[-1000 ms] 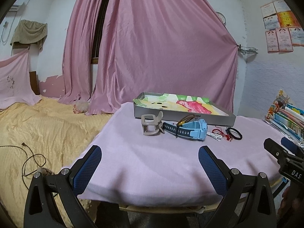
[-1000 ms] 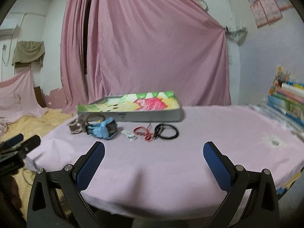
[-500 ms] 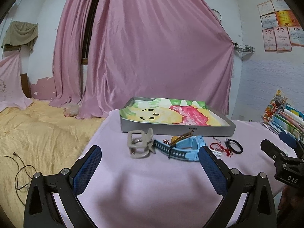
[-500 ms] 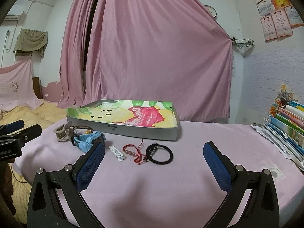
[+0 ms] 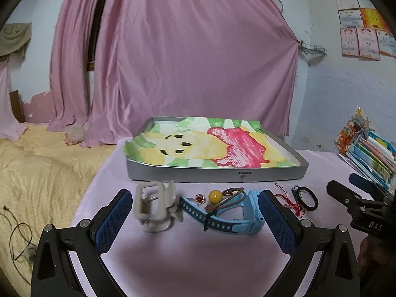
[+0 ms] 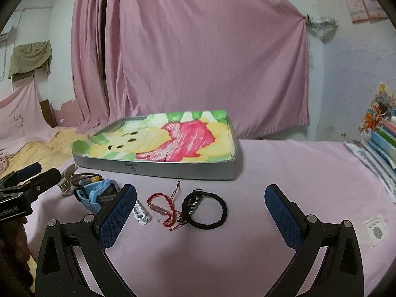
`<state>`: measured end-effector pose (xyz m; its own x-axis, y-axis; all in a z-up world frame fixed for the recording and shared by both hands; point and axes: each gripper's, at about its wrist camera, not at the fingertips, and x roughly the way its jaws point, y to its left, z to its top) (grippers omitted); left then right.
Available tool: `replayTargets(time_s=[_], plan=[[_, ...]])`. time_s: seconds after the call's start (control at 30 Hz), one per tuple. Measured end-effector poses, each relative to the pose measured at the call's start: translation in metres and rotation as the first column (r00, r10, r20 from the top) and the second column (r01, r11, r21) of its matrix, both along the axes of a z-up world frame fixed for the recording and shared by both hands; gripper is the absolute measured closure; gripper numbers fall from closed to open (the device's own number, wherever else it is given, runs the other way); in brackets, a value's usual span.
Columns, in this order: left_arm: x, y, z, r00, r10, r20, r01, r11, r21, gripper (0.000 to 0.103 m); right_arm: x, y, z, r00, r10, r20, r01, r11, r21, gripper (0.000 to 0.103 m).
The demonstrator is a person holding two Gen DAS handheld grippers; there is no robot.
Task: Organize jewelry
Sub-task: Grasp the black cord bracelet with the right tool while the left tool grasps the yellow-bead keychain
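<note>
Both grippers stand wide open and empty over the pink tablecloth [image 6: 284, 163]. Just past the left gripper [image 5: 195, 219], at 12 o'clock, lie a beige claw clip [image 5: 154, 204] and a blue watch [image 5: 230, 210] whose strap runs left to right, a brown cord with a yellow bead [image 5: 214, 195] draped across it. Ahead of the right gripper [image 6: 200, 212], at 11 to 12 o'clock, sit a white clip [image 6: 140, 213], a red beaded bracelet [image 6: 162, 206] and a black braided bracelet [image 6: 205, 209], the nearer reach for that hand. Beyond all, at 12 o'clock, the grey tray [image 5: 217, 173] with its cartoon lining waits, seemingly empty.
</note>
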<state>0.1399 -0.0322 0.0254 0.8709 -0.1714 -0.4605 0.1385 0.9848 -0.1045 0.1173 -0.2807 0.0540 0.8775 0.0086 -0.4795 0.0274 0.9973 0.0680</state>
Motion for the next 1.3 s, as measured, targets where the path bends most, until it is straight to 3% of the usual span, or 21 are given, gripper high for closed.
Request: replayTargets(time_s=[0.07, 0.13, 0.23, 0.3, 0.43, 0.63, 0.77, 0.83, 0.97, 1.1, 1.3], plan=[[0.007, -0.004, -0.001, 1.0, -0.024, -0.018, 0.024, 1.0, 0.01, 0.001, 0.007, -0.001, -0.003, 1.0, 0.011, -0.024, -0.011, 1.0, 0.009, 0.003], [0.013, -0.008, -0.001, 0.998, -0.051, -0.031, 0.052, 0.999, 0.017, 0.006, 0.014, 0.0, -0.007, 0.998, 0.028, -0.055, -0.027, 0.999, 0.023, 0.023], [0.021, -0.014, -0.002, 0.994, -0.092, -0.056, 0.094, 0.995, 0.029, 0.017, 0.026, -0.001, -0.012, 0.992, 0.058, -0.112, -0.051, 0.997, 0.062, 0.039], [0.025, -0.017, -0.003, 0.99, -0.119, -0.08, 0.121, 0.992, 0.029, 0.032, 0.033, 0.0, -0.016, 0.988, 0.077, -0.137, -0.067, 0.994, 0.082, 0.048], [0.033, -0.019, -0.006, 0.982, -0.152, -0.115, 0.157, 0.987, 0.037, 0.045, 0.045, 0.005, -0.023, 0.975, 0.105, -0.195, -0.089, 0.992, 0.086, 0.066], [0.036, -0.023, -0.007, 0.97, -0.2, -0.139, 0.209, 0.976, 0.052, 0.059, 0.056, 0.009, -0.033, 0.958, 0.124, -0.26, -0.098, 0.989, 0.111, 0.076], [0.034, -0.026, -0.01, 0.964, -0.222, -0.149, 0.235, 0.969, 0.071, 0.077, 0.058, 0.012, -0.035, 0.952, 0.114, -0.285, -0.09, 0.991, 0.097, 0.077], [0.034, -0.024, -0.01, 0.962, -0.225, -0.155, 0.237, 0.969, 0.063, 0.081, 0.06, 0.013, -0.036, 0.949, 0.112, -0.296, -0.086, 0.991, 0.099, 0.084], [0.035, -0.021, -0.01, 0.962, -0.225, -0.155, 0.235, 0.971, 0.046, 0.093, 0.061, 0.017, -0.036, 0.945, 0.115, -0.306, -0.09, 0.992, 0.094, 0.084], [0.037, -0.019, -0.008, 0.962, -0.231, -0.148, 0.237, 0.971, 0.029, 0.097, 0.063, 0.02, -0.036, 0.943, 0.11, -0.313, -0.09, 0.993, 0.079, 0.084], [0.039, -0.02, -0.009, 0.961, -0.235, -0.147, 0.239, 0.971, 0.009, 0.098, 0.064, 0.018, -0.035, 0.942, 0.087, -0.323, -0.072, 0.996, 0.057, 0.097]])
